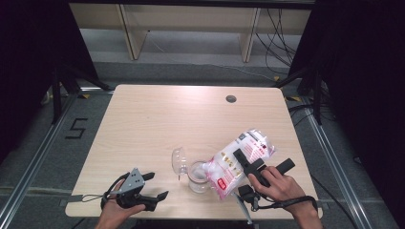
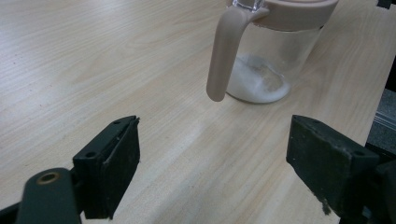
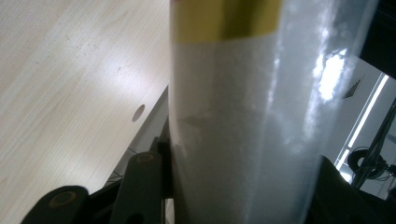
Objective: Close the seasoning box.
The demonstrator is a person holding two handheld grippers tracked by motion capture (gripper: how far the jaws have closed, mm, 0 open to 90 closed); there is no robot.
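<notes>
Jaws pinching clear, white-filled bag [image 1: 241, 161], red-gold label

A clear plastic bag of white powder with red and gold print [image 1: 241, 162] is tipped, its low end over a clear glass jar [image 1: 197, 176]. The jar stands upright on the table, its lid flipped open, a little white powder inside.

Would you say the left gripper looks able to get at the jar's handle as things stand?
Probably yes. The left gripper stands open and holds nothing, and the jar turns its handle toward it across bare table. The bag in the right gripper tips in from the jar's far side.
</notes>
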